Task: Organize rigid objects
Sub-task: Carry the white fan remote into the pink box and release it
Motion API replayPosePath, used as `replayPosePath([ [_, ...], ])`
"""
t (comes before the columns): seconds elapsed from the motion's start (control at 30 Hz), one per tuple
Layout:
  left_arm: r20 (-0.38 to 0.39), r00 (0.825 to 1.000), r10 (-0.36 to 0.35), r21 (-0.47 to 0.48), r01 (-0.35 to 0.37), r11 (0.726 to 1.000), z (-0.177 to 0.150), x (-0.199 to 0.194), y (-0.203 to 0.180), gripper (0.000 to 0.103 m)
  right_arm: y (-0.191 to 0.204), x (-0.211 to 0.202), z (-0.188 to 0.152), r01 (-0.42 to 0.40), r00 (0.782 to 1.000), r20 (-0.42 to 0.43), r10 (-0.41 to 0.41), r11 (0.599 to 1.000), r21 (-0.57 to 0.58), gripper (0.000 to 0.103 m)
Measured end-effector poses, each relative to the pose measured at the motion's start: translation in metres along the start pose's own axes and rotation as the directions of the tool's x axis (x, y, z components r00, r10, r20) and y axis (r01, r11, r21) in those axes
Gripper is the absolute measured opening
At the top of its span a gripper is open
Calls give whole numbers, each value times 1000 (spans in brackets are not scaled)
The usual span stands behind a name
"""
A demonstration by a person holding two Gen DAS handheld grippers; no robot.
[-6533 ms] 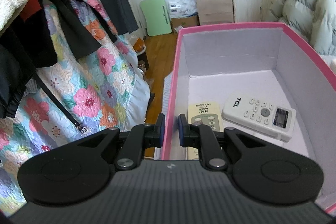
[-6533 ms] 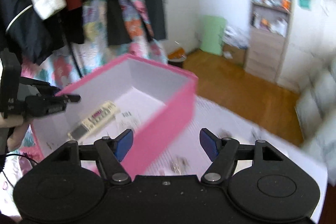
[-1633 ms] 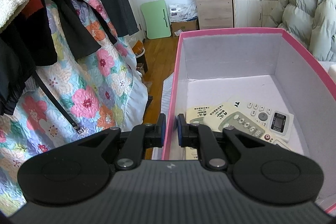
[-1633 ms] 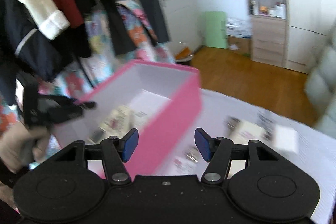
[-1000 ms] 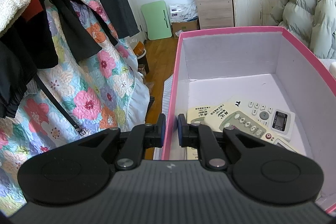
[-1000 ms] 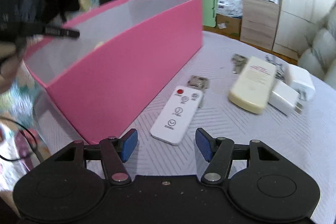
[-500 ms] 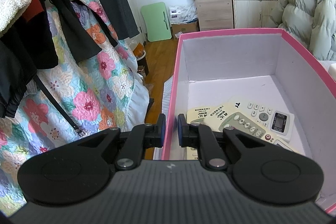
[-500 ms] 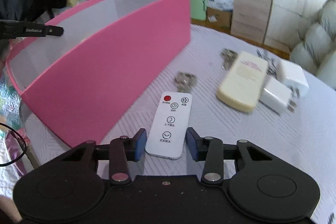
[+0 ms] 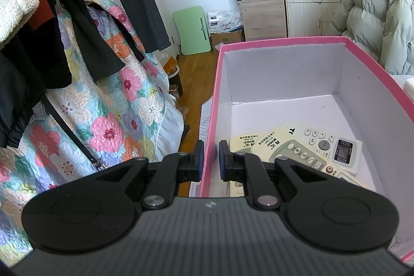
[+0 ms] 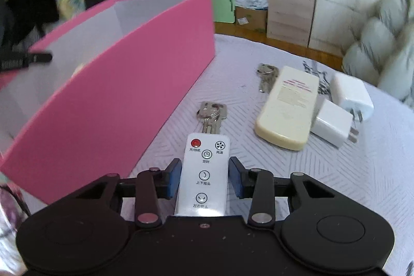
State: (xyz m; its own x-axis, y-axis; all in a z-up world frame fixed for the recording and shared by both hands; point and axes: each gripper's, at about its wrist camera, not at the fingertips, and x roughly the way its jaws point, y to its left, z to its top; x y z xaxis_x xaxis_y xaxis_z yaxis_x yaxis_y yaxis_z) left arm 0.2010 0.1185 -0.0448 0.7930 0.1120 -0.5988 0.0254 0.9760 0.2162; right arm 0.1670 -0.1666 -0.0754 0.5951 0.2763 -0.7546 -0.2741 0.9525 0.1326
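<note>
Nearest us, our right gripper (image 10: 204,179) closes around the flat white fan remote (image 10: 205,172) lying on the grey cloth (image 10: 336,185), both pads at its long edges. Just beyond lie a bunch of keys (image 10: 212,114), a cream remote (image 10: 288,110) and two white chargers (image 10: 336,118). Our left gripper (image 9: 209,159) is clamped on the pink box (image 9: 212,105) wall, with three remotes (image 9: 305,149) inside

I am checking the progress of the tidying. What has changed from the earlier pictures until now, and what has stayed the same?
The right gripper came down from beside the pink box to the table and narrowed around the white fan remote; whether its pads already touch is unclear. A further remote arrived inside the box. The left gripper stays clamped on the box wall.
</note>
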Motion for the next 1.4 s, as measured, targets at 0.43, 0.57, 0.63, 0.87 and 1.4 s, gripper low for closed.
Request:
replayPosePath([
  [0.43,6,1000,1,-4,-1,1000,-2,0,0,11,14,-76,30,-43,983,177,44,999,-11,44],
  [0.57,6,1000,-2,-3,2,1000,-3,-1,0,11,36,-95,49,-146,962,219,163,985,-94,44],
  [0.63,9,1000,-5,-3,5,1000,-3,-1,0,11,47,-94,57,-195,952,213,221,972,-134,44],
  [0.87,10,1000,-6,-6,6,1000,-3,-2,2,11,89,-45,73,-188,968,112,225,944,-272,44],
  [1.4,8,1000,-13,-2,13,1000,-3,0,5,12,112,-13,72,-47,999,-30,38,912,-408,44],
])
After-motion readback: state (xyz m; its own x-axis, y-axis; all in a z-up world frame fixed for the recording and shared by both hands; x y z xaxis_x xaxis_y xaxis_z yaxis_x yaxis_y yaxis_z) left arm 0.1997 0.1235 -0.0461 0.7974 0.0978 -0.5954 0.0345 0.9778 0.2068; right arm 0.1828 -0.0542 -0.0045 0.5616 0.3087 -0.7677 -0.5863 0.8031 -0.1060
